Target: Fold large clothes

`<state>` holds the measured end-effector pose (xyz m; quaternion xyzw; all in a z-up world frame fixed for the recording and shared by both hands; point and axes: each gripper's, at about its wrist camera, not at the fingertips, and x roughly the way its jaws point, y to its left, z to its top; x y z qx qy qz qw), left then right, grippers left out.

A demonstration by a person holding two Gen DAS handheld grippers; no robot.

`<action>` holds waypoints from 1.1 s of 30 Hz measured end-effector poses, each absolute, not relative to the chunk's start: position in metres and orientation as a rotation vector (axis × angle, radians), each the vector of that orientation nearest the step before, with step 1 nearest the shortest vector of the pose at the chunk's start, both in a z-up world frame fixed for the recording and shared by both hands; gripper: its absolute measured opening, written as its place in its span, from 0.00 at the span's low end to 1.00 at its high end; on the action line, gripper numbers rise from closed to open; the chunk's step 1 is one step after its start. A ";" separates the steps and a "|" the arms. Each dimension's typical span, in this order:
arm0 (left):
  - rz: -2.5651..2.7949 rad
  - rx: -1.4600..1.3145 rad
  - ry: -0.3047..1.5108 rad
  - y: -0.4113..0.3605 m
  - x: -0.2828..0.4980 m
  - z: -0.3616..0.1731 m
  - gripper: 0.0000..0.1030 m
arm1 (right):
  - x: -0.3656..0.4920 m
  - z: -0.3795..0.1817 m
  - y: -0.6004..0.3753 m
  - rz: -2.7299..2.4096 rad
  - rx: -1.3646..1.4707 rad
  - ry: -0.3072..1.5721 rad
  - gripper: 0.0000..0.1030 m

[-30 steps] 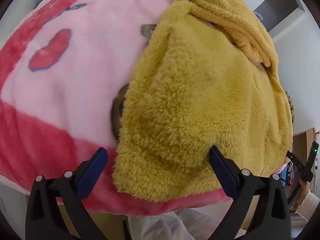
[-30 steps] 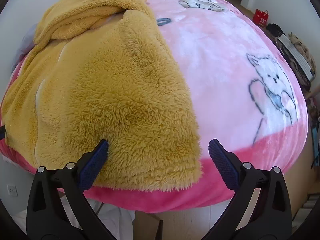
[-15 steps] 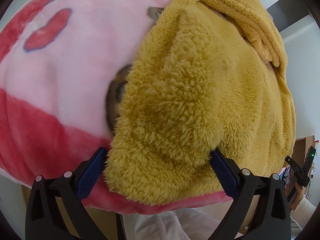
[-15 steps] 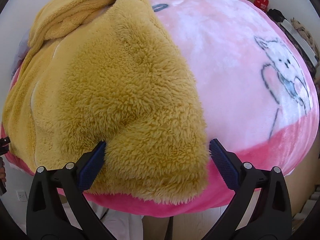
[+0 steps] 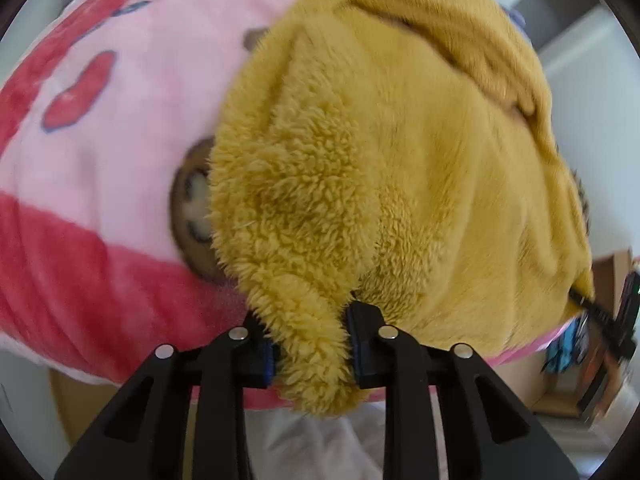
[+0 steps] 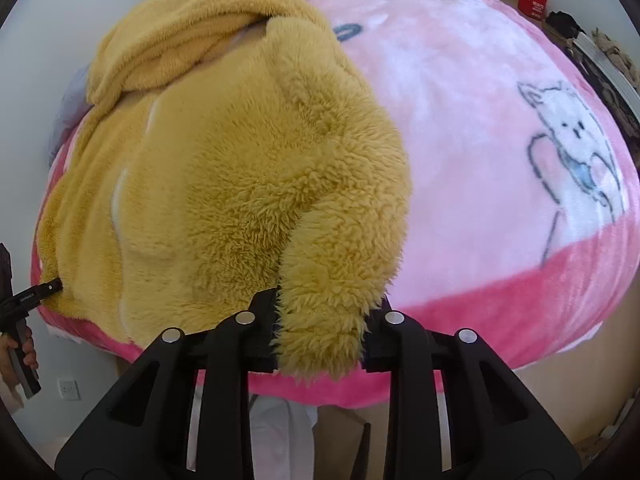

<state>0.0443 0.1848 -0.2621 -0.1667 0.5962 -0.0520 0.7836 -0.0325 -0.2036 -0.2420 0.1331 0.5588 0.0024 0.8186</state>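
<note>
On the bed, a mustard-yellow fleece garment [image 5: 400, 152] is spread over the pink cartoon-print blanket [image 5: 100, 160]. At its left near corner, the left gripper [image 5: 310, 354] is closing, fleece pinched between its fingers. At its right near corner, the right gripper [image 6: 320, 340] likewise closes on fleece. No writing can be read.

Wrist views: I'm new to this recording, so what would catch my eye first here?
The fluffy mustard-yellow garment fills both views, lying on a pink blanket printed with cartoon animals. At the near edge, the right claw and the left claw are each closing, a tuft of its hem pinched between the pads. A red bag sits on the floor at the far right.
</note>
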 end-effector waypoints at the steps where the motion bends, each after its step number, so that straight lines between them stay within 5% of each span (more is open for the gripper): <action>1: -0.110 -0.368 1.275 0.185 0.044 -0.257 0.23 | -0.032 -0.236 -0.202 0.005 0.286 1.182 0.21; 20: -0.083 -0.433 0.897 0.217 0.167 -0.067 0.22 | 0.098 -0.007 -0.165 -0.057 0.062 0.820 0.18; 33: -0.022 -0.433 0.803 0.223 0.348 -0.042 0.22 | 0.270 0.011 -0.163 -0.090 -0.003 0.763 0.18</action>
